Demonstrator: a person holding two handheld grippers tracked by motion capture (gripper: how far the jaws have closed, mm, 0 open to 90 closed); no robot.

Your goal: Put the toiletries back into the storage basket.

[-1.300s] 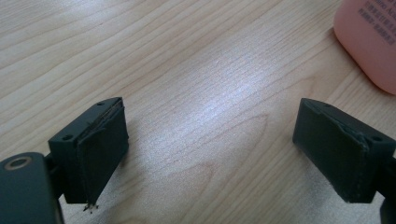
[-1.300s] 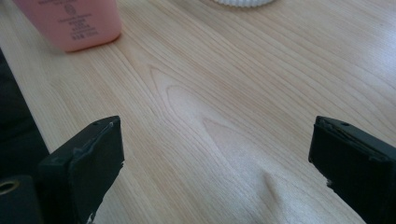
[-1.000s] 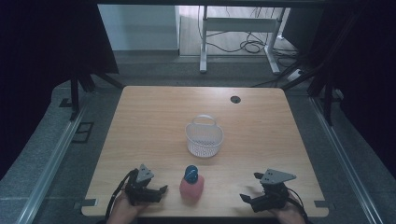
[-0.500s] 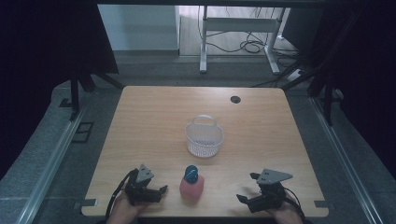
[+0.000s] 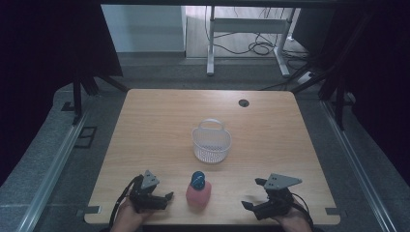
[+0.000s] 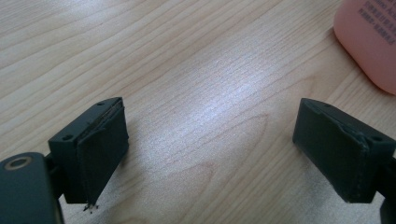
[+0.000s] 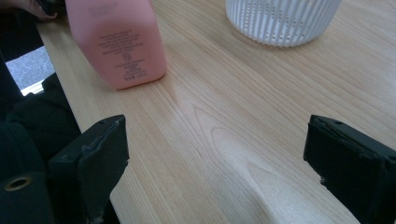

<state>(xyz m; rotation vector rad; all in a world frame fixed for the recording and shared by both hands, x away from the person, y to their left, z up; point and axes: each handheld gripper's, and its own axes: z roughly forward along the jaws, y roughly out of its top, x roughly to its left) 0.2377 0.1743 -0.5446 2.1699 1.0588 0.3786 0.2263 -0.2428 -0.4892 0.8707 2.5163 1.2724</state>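
Note:
A pink bottle (image 5: 198,194) with a blue cap (image 5: 197,180) stands upright near the table's front edge, between my two grippers. My left gripper (image 5: 162,196) rests to its left, open, jaws pointing toward the bottle; in the left gripper view the bottle (image 6: 373,39) is at the top right, clear of the pads. My right gripper (image 5: 253,193) sits open to the bottle's right, nothing between its jaws. In the right gripper view the bottle (image 7: 119,42) stands ahead at upper left. A white slatted basket (image 5: 211,143) with a handle stands mid-table behind the bottle, and the basket (image 7: 282,18) is at that view's top.
The wooden table (image 5: 159,125) has a black cable grommet (image 5: 243,103) near its far edge. Its front edge lies just under both hands. Grey floor, metal rails and a desk frame with cables surround the table.
My right gripper has shifted a little to the left, toward the bottle. The left gripper, bottle and basket have stayed put.

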